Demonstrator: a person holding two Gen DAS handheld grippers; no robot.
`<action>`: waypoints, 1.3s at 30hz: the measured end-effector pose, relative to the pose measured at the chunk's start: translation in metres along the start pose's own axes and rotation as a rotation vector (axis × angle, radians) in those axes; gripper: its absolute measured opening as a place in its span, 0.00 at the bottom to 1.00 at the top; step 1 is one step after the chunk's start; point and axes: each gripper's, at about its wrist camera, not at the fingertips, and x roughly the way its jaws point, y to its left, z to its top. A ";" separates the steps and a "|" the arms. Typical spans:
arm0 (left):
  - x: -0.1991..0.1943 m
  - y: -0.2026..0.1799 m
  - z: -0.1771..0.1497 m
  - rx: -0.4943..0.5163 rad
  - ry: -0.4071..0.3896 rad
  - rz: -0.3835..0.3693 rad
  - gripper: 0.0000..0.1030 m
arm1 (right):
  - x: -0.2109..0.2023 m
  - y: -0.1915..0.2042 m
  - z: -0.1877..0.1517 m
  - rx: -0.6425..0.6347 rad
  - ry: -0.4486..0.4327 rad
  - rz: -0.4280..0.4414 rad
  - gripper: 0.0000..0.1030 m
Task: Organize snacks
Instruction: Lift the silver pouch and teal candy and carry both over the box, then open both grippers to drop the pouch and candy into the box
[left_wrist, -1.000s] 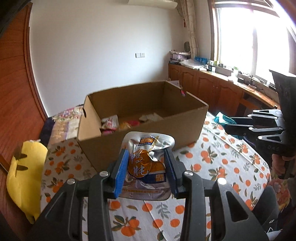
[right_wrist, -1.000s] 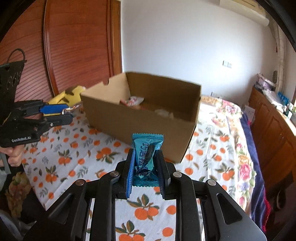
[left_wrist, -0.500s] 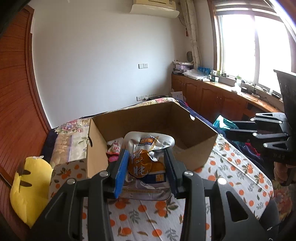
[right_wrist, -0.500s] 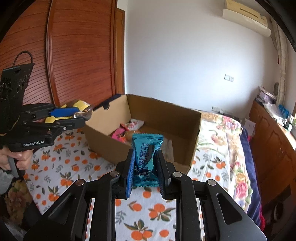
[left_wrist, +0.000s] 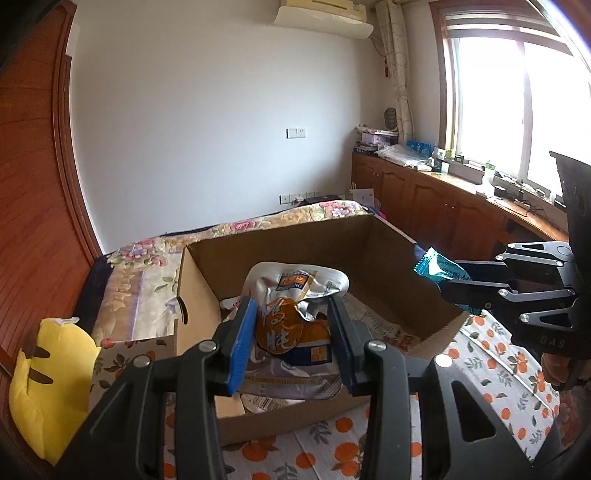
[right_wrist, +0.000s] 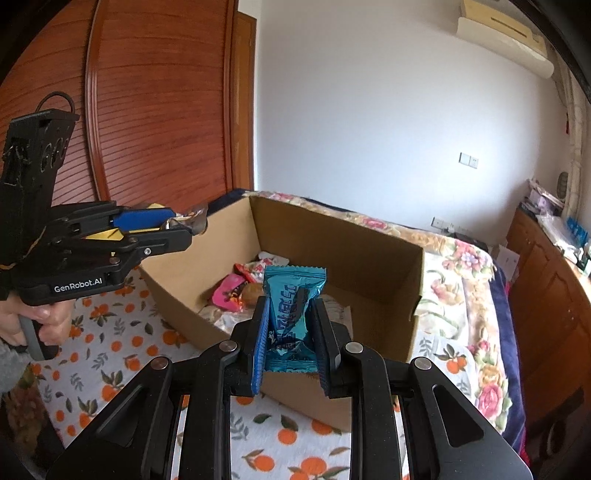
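White walls, a red-brown wooden wardrobe (right_wrist: 155, 110) and one window (left_wrist: 517, 92) over a row of wooden cabinets (left_wrist: 424, 199) are seen around a bed (right_wrist: 461, 266). An orange-printed cloth (right_wrist: 110, 350) is spread under one open cardboard box (left_wrist: 388, 254). One yellow cushion (left_wrist: 48, 387) is seen at the left. Several snacks (right_wrist: 236, 291) are seen inside the box; an exact count cannot be made. Two grippers are held over the box. The left gripper (left_wrist: 291, 332) is closed on one silver and orange pouch (left_wrist: 295, 295). The right gripper (right_wrist: 290, 325) is clamped tight on one teal packet (right_wrist: 291, 291).
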 end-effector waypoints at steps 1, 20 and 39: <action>0.005 0.001 -0.001 -0.004 0.005 0.000 0.37 | 0.005 -0.002 0.000 0.003 0.005 0.002 0.20; 0.052 0.005 -0.011 -0.022 0.069 -0.007 0.38 | 0.068 -0.024 -0.007 0.053 0.062 0.012 0.20; 0.064 0.002 -0.021 -0.024 0.101 -0.004 0.39 | 0.078 -0.029 -0.016 0.094 0.082 0.037 0.22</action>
